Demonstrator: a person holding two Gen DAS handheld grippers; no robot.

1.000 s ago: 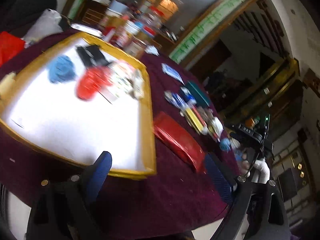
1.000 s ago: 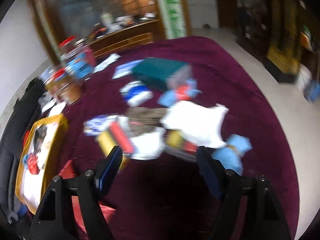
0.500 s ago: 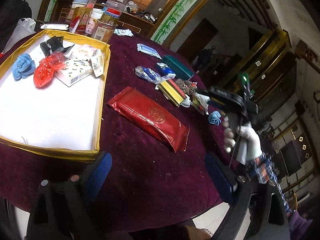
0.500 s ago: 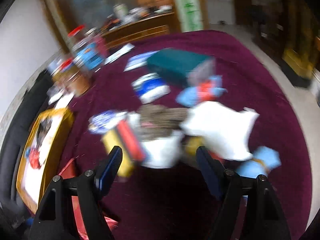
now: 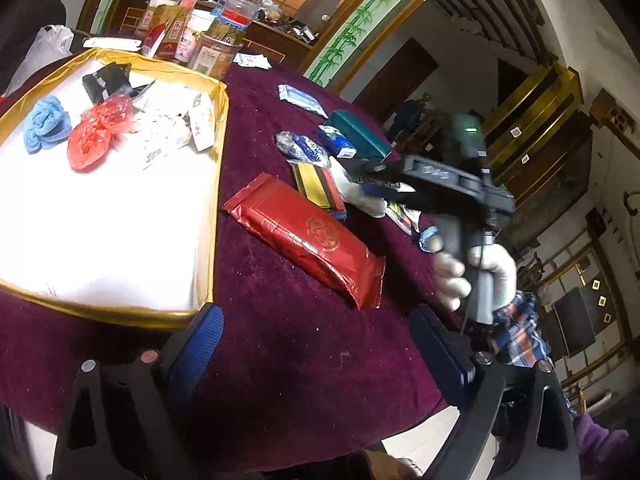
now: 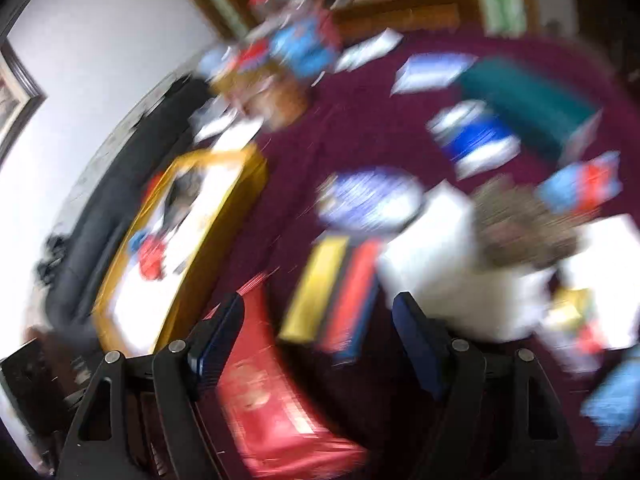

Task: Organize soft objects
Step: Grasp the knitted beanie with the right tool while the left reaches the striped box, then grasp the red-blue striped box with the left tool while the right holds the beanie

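A gold-rimmed tray (image 5: 218, 152) with a white floor holds a blue cloth (image 5: 45, 127), a red plastic bag (image 5: 98, 136), white packets and a black pouch. A red foil pack (image 5: 308, 238) lies on the maroon tablecloth right of the tray. My left gripper (image 5: 316, 354) is open and empty above the table's near edge. My right gripper (image 6: 318, 340) is open and empty, hovering over the red foil pack (image 6: 276, 396) and a yellow-and-red pack (image 6: 332, 284); its view is blurred. The right gripper body (image 5: 452, 188) shows over the pile in the left wrist view.
A pile of packets, a white bag (image 6: 436, 248), a teal box (image 5: 356, 134) and blue items lie right of centre. Jars and cartons (image 5: 208, 36) stand behind the tray. The tray also shows at left in the right wrist view (image 6: 240, 196).
My right gripper has swung left and down toward the red foil pack and the yellow-and-red pack. The left gripper has shifted slightly; both stay open.
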